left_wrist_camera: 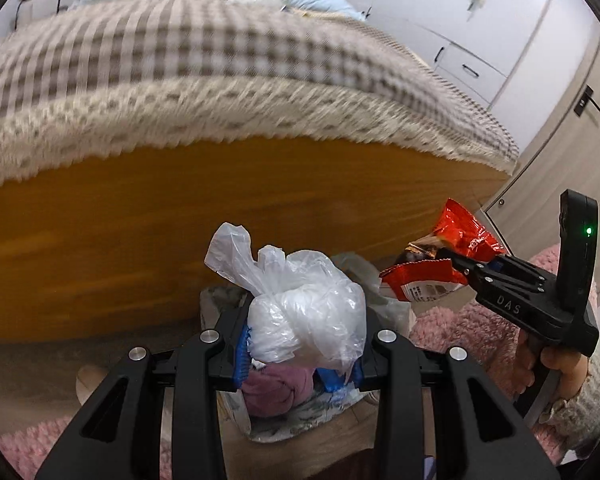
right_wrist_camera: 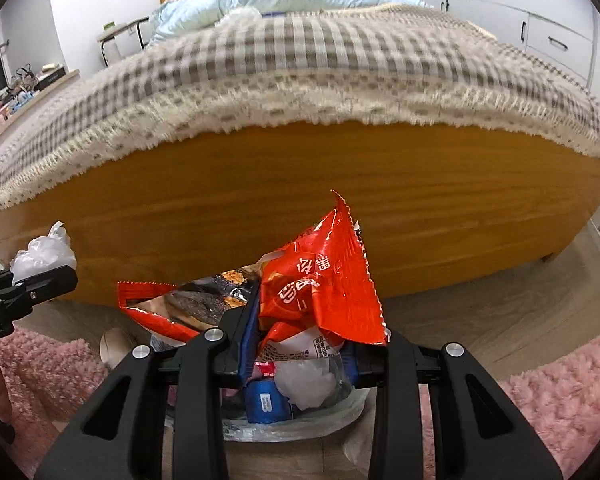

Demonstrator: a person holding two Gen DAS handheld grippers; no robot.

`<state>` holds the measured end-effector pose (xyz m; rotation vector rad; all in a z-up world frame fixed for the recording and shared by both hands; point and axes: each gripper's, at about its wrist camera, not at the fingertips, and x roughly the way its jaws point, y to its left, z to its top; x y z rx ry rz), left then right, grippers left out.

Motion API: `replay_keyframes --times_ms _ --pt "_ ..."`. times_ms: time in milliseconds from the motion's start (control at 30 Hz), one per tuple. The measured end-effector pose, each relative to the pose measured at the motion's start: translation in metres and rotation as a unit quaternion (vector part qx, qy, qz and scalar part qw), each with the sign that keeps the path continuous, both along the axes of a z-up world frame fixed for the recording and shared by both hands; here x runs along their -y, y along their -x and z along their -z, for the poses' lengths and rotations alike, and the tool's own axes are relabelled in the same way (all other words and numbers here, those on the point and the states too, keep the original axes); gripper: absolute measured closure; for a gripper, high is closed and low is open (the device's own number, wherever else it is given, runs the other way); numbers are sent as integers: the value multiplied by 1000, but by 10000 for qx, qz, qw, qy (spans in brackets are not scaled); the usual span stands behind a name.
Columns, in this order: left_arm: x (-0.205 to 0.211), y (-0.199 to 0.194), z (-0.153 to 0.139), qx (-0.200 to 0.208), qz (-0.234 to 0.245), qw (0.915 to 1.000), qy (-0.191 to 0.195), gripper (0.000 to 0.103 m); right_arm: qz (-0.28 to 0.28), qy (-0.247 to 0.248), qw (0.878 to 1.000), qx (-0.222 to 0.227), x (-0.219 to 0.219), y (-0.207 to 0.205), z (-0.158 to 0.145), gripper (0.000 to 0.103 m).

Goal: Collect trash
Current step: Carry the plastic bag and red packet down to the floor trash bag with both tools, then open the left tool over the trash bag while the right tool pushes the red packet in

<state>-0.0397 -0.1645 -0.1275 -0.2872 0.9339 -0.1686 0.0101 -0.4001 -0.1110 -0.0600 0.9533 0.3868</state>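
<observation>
Holding both finds over the bin (right_wrist_camera: 300,420), ready to drop.
Our left gripper (left_wrist_camera: 300,356) pinches the bag (left_wrist_camera: 304,316); our right gripper (right_wrist_camera: 300,344) pinches the wrapper (right_wrist_camera: 320,288).

A thin, translucent white plastic bag (left_wrist_camera: 306,312), crinkled and faintly shiny, sits between matt black plastic jaws with ribbed blue pads (left_wrist_camera: 241,354). Round silver metal bolts (left_wrist_camera: 209,335) on the jaw arms are smooth and bright. The red wrapper (right_wrist_camera: 324,280) is glossy foil-like film, creased, with zigzag-cut edges. The bed frame (right_wrist_camera: 260,200) is smooth orange-brown wood with visible grain and a soft sheen. Over it hangs a checked woven cloth blanket (right_wrist_camera: 300,64) with a rough, lacy cream fringe. The pink rug (right_wrist_camera: 560,392) is fluffy, shaggy pile. The floor (right_wrist_camera: 480,320) looks like pale matt wood plank. The wardrobe (left_wrist_camera: 440,4) is smooth glossy white.
</observation>
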Motion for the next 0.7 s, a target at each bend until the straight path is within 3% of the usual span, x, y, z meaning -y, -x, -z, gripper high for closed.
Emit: replay_keyframes --times_ms 367,500,600,700 --pt "16 -33 53 -1077 -53 9942 -2 69 112 103 9972 -733 1 -12 35 70" --pt "23 -49 79 -1524 -164 9882 -60 69 215 192 9954 -916 5 -18 46 70" --pt "24 -61 99 -1891 -311 9813 160 69 211 292 9941 -1027 4 -20 54 70" --pt "20 -61 110 -2054 -427 9776 137 69 176 381 9936 -1044 0 -20 58 70"
